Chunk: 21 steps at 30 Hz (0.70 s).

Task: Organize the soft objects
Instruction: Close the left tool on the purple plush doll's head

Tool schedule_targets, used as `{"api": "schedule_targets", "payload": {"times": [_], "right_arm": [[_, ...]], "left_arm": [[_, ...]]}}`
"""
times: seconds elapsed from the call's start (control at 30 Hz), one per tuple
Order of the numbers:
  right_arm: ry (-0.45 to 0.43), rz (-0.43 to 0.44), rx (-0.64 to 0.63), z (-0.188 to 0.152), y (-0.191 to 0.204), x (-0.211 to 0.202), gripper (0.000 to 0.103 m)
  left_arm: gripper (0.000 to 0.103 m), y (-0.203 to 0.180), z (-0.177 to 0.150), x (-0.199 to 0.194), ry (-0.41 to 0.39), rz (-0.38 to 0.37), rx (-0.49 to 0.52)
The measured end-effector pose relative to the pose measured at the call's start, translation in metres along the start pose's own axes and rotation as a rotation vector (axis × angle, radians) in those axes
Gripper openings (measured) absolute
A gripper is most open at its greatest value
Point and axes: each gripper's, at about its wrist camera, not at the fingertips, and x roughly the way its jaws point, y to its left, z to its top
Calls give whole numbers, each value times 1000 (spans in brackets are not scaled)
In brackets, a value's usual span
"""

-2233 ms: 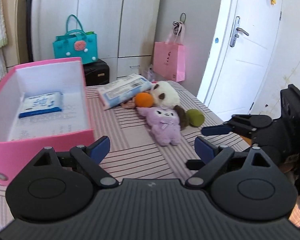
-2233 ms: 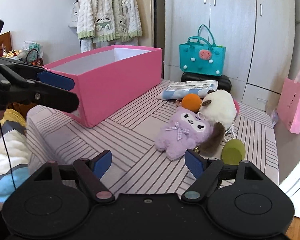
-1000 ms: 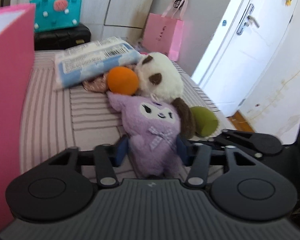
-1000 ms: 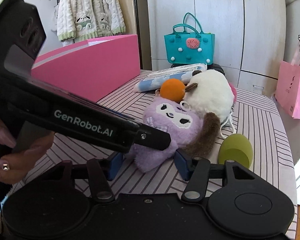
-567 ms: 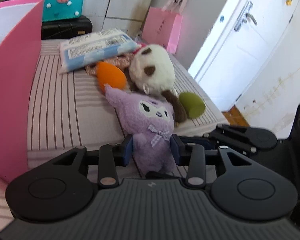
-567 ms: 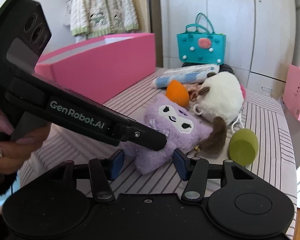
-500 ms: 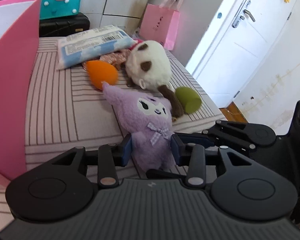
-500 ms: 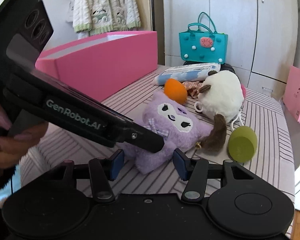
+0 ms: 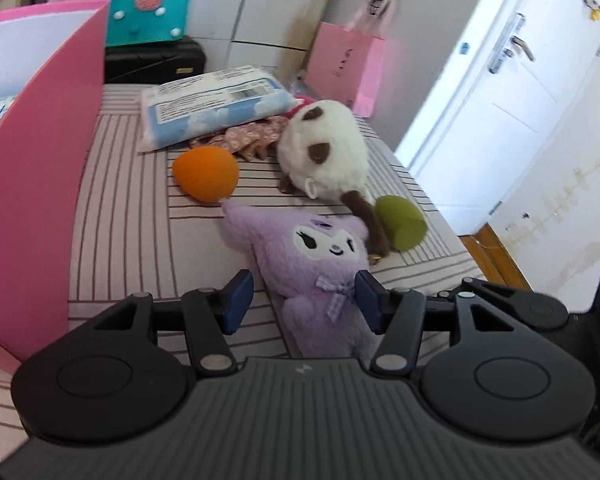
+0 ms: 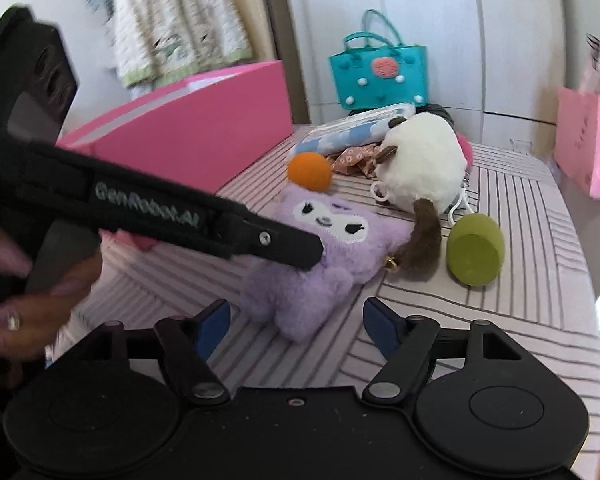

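Left wrist view. One left gripper (image 9: 302, 300) is standing with its two blue fingertips spread apart; the right pad is touching the side of one purple plush (image 9: 320, 276), while the left pad is sitting clear of it with striped cloth showing in the gap, so nothing is clamped. The plush is lying face up on the striped table (image 9: 120, 240), its ear tip pointing toward 11 o'clock. One orange ball (image 9: 206, 174) is lying at 11 o'clock from the plush, just beside that ear tip. One white plush (image 9: 324, 156) with brown patches is sitting at 12 o'clock, its brown limb draping down against the purple head. One green sponge (image 9: 400, 222) is lying at 2 o'clock, near the table edge. One blue-and-white packet (image 9: 216, 104) is resting further off at 11 o'clock, over one floral cloth (image 9: 252, 138). One pink box (image 9: 36, 152) is standing at 9 o'clock. One teal bag (image 9: 140, 10) and one pink paper bag (image 9: 348, 66) are standing beyond the table.

Right wrist view. One right gripper (image 10: 296, 328) is hovering with its fingers wide and holding nothing, the purple plush (image 10: 316, 256) lying at 12 o'clock from them. One arm of the left gripper is crossing from 9 o'clock, its tip touching the plush.
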Motion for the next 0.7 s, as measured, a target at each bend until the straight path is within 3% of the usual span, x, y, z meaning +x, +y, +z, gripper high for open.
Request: {"api": "schedule_targets", "payload": {"times": [0.17, 0.33, 0.4, 0.47, 0.7], "right_arm": [[-33, -79, 32, 4, 4, 14, 84], [-28, -75, 15, 7, 9, 18, 85], [-29, -92, 2, 8, 12, 22, 85], [-38, -124, -8, 9, 15, 26, 85], [-55, -162, -37, 5, 18, 25, 72]], "left_arm": [[56, 2, 8, -1, -14, 22, -4], [62, -2, 13, 0, -40, 42, 27], [60, -2, 13, 1, -51, 27, 31], [42, -2, 13, 3, -52, 18, 38], [39, -4, 7, 3, -54, 35, 64]]}}
